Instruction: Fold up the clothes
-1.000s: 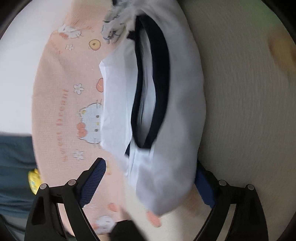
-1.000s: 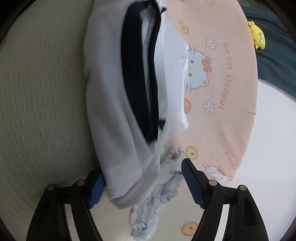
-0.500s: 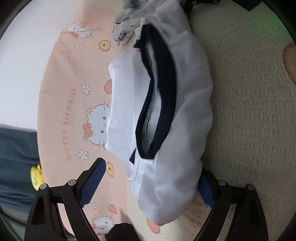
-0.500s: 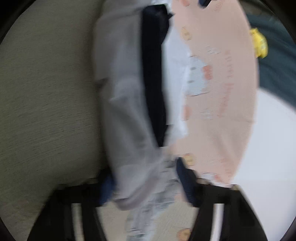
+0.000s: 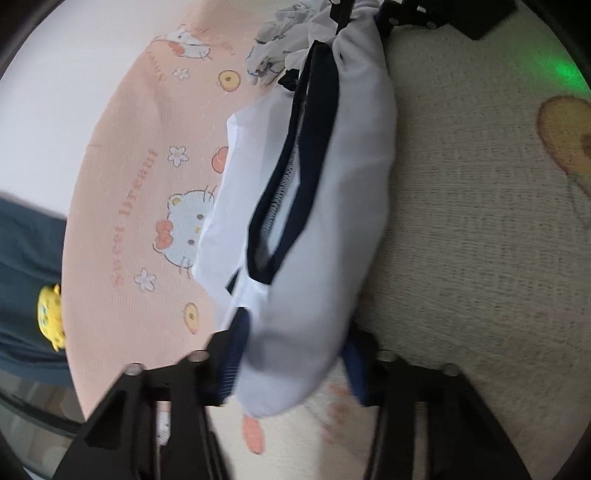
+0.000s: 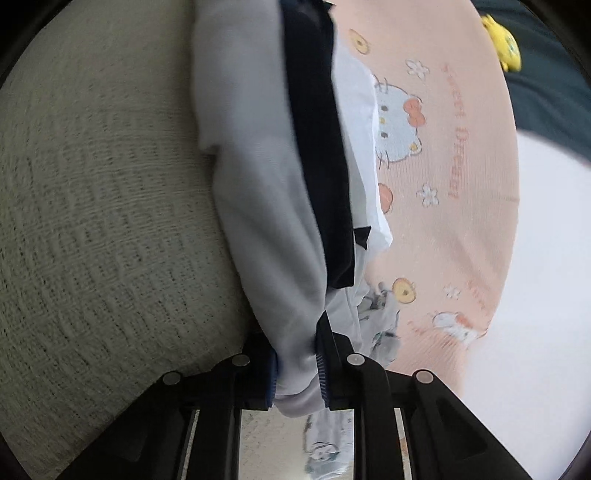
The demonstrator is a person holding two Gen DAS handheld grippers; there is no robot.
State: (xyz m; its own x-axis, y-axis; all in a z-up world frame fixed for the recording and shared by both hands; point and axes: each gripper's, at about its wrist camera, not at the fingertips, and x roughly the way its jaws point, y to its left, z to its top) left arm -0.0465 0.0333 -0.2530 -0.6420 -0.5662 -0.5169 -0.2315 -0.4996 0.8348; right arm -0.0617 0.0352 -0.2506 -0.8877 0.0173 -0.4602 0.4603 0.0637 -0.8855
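Note:
A white garment [image 5: 332, 184] with a navy neckband [image 5: 317, 129] hangs bunched lengthwise between my two grippers. In the left wrist view my left gripper [image 5: 293, 360] has its jaws closing on the near end, and both blue pads press into the cloth. At the far top the right gripper [image 5: 369, 14] pinches the other end. In the right wrist view the same white garment [image 6: 258, 184] and neckband [image 6: 317, 147] run away from my right gripper [image 6: 297, 373], whose jaws are closing with a fold squeezed tight between the pads.
Under the garment lies a pink cartoon-cat blanket [image 5: 129, 184] [image 6: 443, 147] beside a cream woven mat [image 5: 480, 221] [image 6: 92, 221]. A small grey-printed cloth [image 5: 273, 62] [image 6: 380, 317] rests on the blanket. A dark teal garment [image 5: 22, 277] with a yellow figure [image 5: 50, 321] lies at the edge.
Both grippers stood wide around the garment's ends before; now each has closed in and pinches the cloth. The left wrist view has rolled a little.

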